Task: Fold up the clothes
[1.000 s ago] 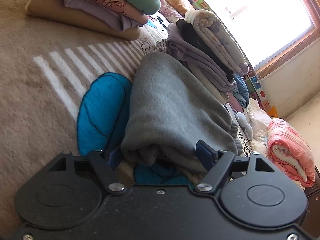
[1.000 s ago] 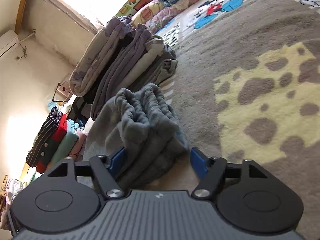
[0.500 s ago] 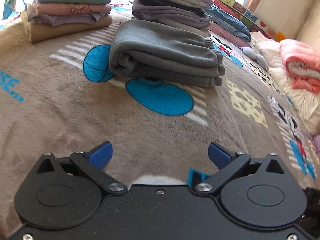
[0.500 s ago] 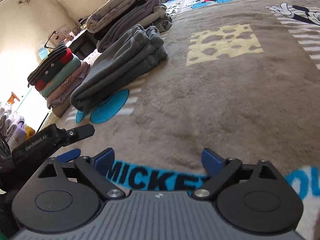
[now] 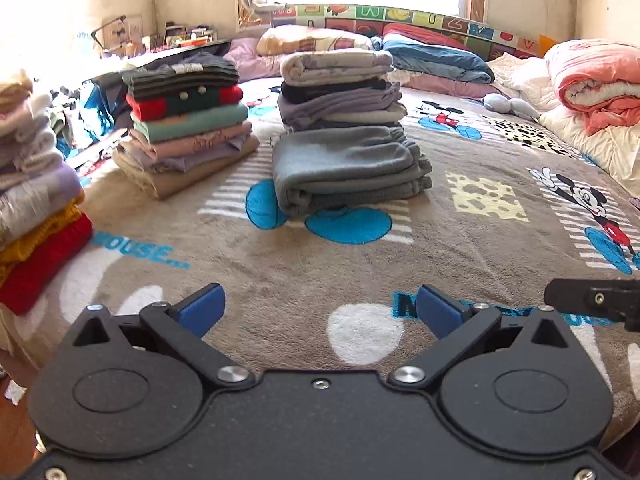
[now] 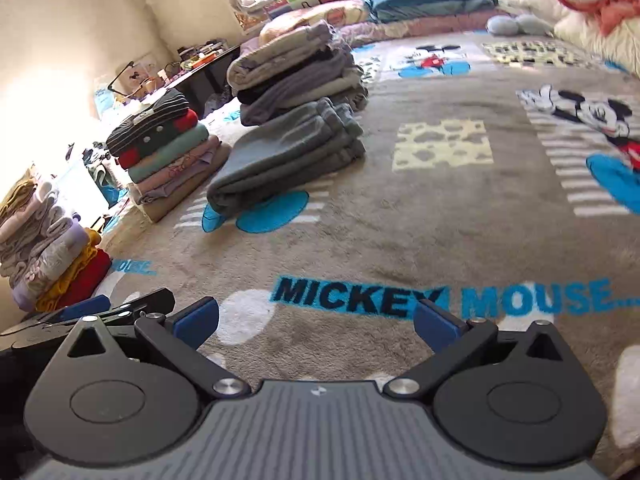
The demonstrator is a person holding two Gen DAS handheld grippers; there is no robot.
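A folded grey fleece garment (image 5: pixel 348 168) lies on the brown Mickey Mouse blanket (image 5: pixel 280 272) in front of a pile of folded clothes (image 5: pixel 340 88). It also shows in the right wrist view (image 6: pixel 284 160). My left gripper (image 5: pixel 318 310) is open and empty, well back from the garment near the bed's front edge. My right gripper (image 6: pixel 316 318) is open and empty too, low over the blanket (image 6: pixel 400 240). The right gripper's tip shows at the left wrist view's right edge (image 5: pixel 592 298). The left gripper shows at the right wrist view's lower left (image 6: pixel 100 310).
A colourful folded pile (image 5: pixel 188 128) stands left of the grey garment. Another pile (image 5: pixel 32 184) sits at the bed's left edge. Pillows (image 5: pixel 432 60) and a pink quilt (image 5: pixel 596 80) lie at the back and right. A cluttered desk (image 6: pixel 188 68) stands beyond the bed.
Both grippers let go of the grey garment and pulled back from it toward the bed's front edge. The garment stays folded where it was set down.
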